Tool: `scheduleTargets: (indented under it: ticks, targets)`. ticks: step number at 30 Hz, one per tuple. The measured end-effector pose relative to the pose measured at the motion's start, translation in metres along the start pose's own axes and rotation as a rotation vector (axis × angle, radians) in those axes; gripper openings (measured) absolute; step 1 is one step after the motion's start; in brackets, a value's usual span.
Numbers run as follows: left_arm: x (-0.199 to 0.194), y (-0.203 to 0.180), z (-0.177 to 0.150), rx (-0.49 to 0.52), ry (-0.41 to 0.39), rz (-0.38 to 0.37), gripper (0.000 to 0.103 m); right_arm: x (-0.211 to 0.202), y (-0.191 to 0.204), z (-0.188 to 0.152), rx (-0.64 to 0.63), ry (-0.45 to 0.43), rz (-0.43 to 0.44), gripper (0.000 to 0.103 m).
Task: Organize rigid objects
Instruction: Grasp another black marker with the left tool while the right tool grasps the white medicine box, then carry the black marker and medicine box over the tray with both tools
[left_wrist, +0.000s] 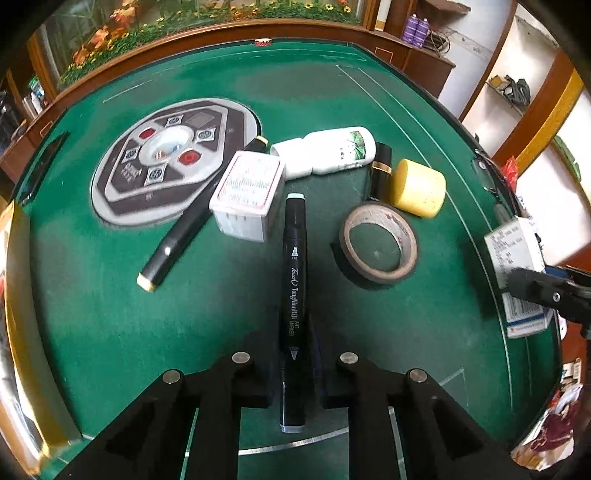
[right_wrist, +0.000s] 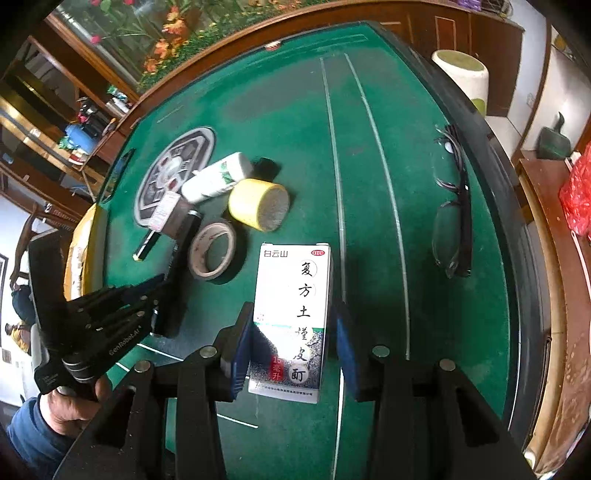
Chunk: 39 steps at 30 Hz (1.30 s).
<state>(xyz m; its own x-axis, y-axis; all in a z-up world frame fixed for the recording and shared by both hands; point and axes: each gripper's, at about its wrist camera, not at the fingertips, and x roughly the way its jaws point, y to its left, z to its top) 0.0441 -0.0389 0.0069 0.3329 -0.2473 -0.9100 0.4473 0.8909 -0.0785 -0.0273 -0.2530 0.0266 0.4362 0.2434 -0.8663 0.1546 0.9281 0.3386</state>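
We had the left gripper (left_wrist: 294, 363) closed on a black marker (left_wrist: 293, 295), which pointed straight ahead over the green bench (left_wrist: 92, 314) between the dark fingers. Our right gripper (right_wrist: 293, 350) held a white medicine box (right_wrist: 291, 317) between its blue pads (right_wrist: 240, 354), the box lying lengthwise above the bench. Ahead of us a cluster lay near the bench's central panel (left_wrist: 166, 162): a second black marker (left_wrist: 184, 229), a small white box (left_wrist: 249, 195) resting against it, a white bottle (left_wrist: 325, 151) on its side, a yellow cylinder (left_wrist: 419, 188), a black tube (left_wrist: 380, 170) just beside that cylinder, and a tape roll (left_wrist: 380, 243). Folded glasses (right_wrist: 452, 229) lay well apart, near the right rim.
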Motion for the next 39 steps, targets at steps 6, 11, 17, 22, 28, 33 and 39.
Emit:
scheduleTargets:
  ticks: [6,11,17,22,28,33,39]
  targets:
    - [-0.015,0.009,-0.02,-0.038,-0.03,-0.022,0.014,0.004,0.028,-0.003,-0.076,-0.002,0.048,0.04]
    - [-0.035,0.026,-0.038,-0.105,-0.06,-0.04,0.014,0.014,0.057,-0.007,-0.149,0.021,0.087,0.04]
    - [-0.064,0.06,-0.054,-0.18,-0.105,-0.037,0.014,0.025,0.094,-0.007,-0.21,0.05,0.127,0.04]
    - [-0.096,0.093,-0.056,-0.238,-0.178,-0.02,0.014,0.03,0.131,-0.004,-0.265,0.06,0.154,0.04]
    - [-0.121,0.143,-0.063,-0.335,-0.242,0.015,0.014,0.033,0.176,0.001,-0.334,0.06,0.187,0.04]
    - [-0.134,0.188,-0.078,-0.411,-0.268,0.06,0.014,0.046,0.224,0.004,-0.397,0.08,0.224,0.04]
    - [-0.14,0.235,-0.092,-0.491,-0.278,0.11,0.014,0.064,0.283,0.008,-0.476,0.104,0.256,0.04]
